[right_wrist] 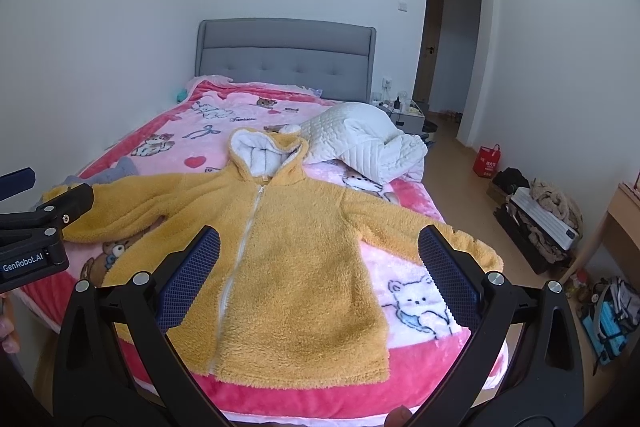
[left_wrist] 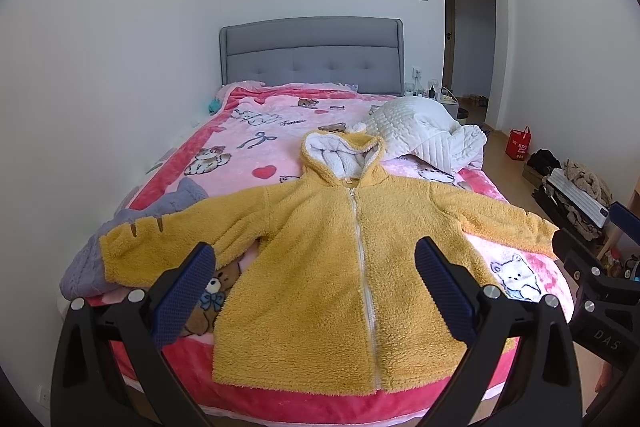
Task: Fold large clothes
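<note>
A fluffy yellow hooded jacket (left_wrist: 320, 267) lies flat and zipped on the pink bed, sleeves spread out to both sides, hood with white lining toward the headboard. It also shows in the right wrist view (right_wrist: 296, 267). My left gripper (left_wrist: 316, 283) is open and empty, held above the jacket's lower half near the foot of the bed. My right gripper (right_wrist: 320, 275) is open and empty, held above the jacket's lower right side. Each gripper shows at the edge of the other's view.
The pink cartoon blanket (left_wrist: 256, 139) covers the bed. A white quilted garment (left_wrist: 424, 131) lies at the right near the hood. A grey knit garment (left_wrist: 120, 239) lies under the left sleeve. A red bag (right_wrist: 486, 161) and piled things stand on the floor right.
</note>
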Demonstrator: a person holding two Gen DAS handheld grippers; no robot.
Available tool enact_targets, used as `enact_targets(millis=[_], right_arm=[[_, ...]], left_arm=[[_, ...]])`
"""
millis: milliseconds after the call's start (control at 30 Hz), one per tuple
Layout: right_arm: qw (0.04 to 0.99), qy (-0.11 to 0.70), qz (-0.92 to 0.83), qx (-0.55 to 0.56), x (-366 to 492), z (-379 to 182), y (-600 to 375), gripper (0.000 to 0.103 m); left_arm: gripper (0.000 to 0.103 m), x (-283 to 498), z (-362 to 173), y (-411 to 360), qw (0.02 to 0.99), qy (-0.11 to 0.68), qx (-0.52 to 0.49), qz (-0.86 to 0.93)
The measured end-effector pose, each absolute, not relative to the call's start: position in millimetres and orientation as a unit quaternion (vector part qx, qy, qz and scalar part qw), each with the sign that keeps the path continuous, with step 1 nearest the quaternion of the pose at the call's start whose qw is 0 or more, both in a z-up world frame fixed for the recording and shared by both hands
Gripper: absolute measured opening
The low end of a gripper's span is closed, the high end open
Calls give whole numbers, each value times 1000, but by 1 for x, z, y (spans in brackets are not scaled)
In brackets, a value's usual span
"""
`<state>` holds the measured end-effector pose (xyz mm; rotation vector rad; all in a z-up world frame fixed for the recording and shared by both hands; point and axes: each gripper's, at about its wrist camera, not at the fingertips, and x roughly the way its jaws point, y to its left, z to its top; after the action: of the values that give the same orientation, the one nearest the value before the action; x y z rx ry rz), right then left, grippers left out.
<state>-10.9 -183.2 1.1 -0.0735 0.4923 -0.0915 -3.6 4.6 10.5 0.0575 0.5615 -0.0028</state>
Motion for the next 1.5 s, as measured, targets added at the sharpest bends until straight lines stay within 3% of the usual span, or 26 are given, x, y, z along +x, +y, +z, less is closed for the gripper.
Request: enact_targets(millis=[1133,1500], right_arm=[[970,237,-43,-40,-17,9,-179,95],[966,255,-32,-24,11,-8,-178,95]], left_arm=[[98,-3,15,4,959,281,30,1],[98,29,-6,9,956,292,27,4]])
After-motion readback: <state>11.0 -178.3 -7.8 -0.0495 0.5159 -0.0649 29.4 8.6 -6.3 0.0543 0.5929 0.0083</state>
